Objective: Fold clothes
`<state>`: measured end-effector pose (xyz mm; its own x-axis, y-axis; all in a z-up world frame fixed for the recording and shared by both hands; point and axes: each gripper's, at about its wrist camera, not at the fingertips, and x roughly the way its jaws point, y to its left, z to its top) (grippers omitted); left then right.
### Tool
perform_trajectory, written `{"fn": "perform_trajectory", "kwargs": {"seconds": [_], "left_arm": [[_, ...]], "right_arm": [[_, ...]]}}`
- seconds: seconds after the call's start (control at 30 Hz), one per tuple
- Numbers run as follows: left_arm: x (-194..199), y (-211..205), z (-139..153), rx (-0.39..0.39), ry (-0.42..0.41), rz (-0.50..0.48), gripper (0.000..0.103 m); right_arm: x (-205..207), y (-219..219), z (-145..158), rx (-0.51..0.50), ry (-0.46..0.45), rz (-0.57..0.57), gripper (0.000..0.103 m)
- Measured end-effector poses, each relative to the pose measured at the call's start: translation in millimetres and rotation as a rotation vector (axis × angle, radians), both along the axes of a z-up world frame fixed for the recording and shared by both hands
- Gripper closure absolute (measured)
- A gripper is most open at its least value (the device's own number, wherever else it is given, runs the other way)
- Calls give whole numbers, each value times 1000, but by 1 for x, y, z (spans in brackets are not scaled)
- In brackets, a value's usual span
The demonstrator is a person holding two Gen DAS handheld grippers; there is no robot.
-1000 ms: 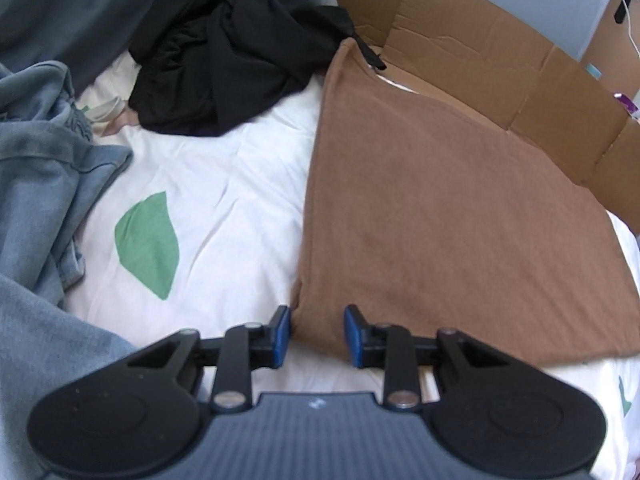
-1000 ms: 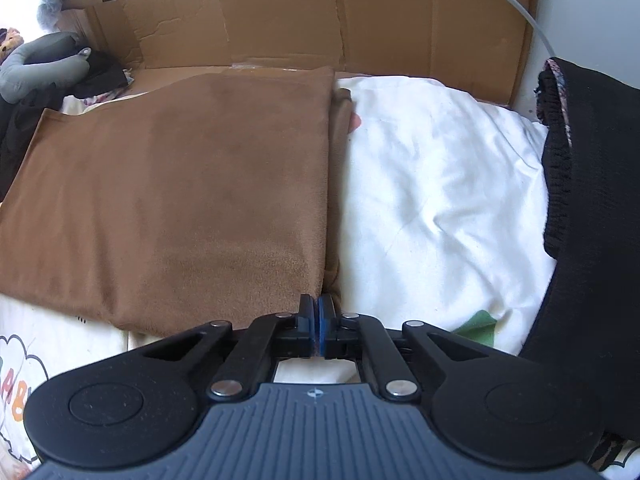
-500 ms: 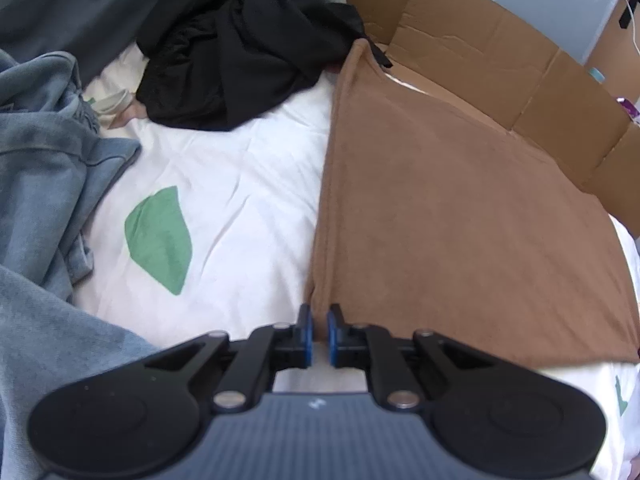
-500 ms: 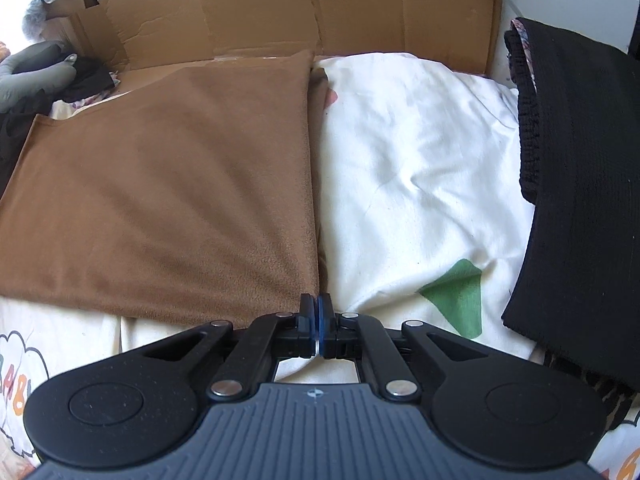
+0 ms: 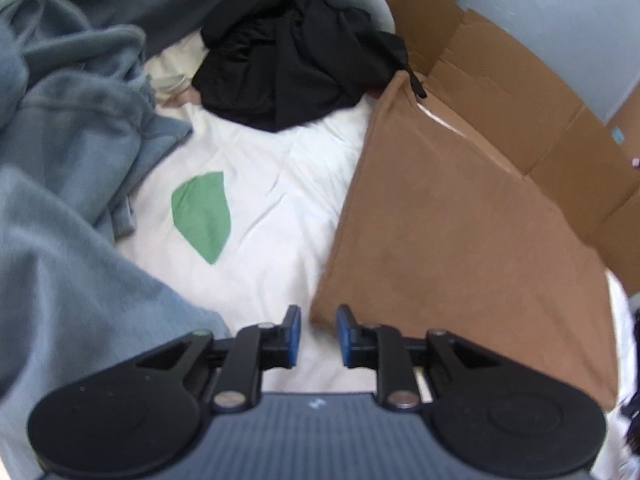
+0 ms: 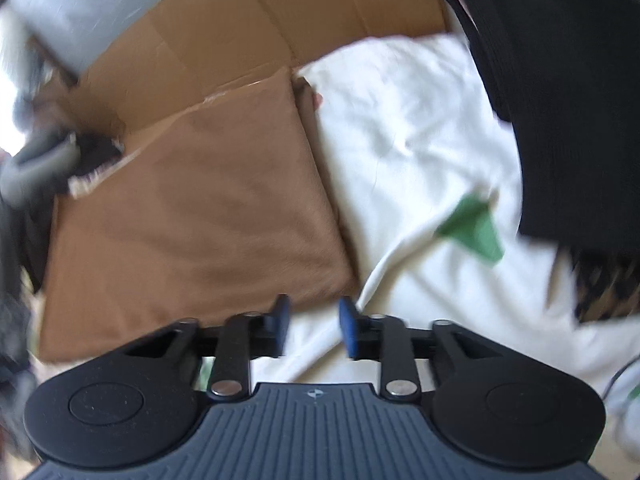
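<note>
- Brown folded cloth (image 5: 460, 220) lies flat on the white sheet (image 5: 280, 184), its far edge up against the cardboard panels (image 5: 520, 92).
- Left gripper (image 5: 318, 336) hovers at the cloth's near left corner; its jaws have just been opening and stand apart, nothing between the blue pads, only sheet showing in the gap.
- Right gripper (image 6: 314, 326) sits at the cloth's (image 6: 192, 208) near right corner; its jaws have just been opening too, parted with only white sheet (image 6: 400, 140) between them, the cloth just beyond the left pad.
- Crumpled black garment (image 5: 296, 64) lies on the sheet beyond the cloth's far left corner, touching that corner.
- Blue-grey fleece (image 5: 60, 180) is heaped along the left, crowding the left gripper's side.
- Green leaf print (image 5: 202, 216) on the sheet lies between the fleece and the cloth.
- Black knit garment (image 6: 560, 100) lies to the right of the sheet, apart from the cloth, its lower edge near another green print (image 6: 476, 232).
- Right wrist view is blurred, so details at its left edge cannot be told.
</note>
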<state>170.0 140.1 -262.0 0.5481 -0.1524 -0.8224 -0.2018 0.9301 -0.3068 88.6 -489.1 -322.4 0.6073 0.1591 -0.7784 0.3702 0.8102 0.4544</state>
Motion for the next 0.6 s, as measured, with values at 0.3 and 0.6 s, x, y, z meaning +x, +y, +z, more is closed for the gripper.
{"fn": "perform_trajectory", "kwargs": {"seconds": [0.3, 0.6], "left_arm": [[-9, 8, -39, -285, 21, 178, 69], [-10, 14, -62, -417, -38, 235, 68]], "right_arm": [[-2, -14, -38, 289, -33, -200, 68], [0, -24, -60, 428, -56, -309, 65]]}}
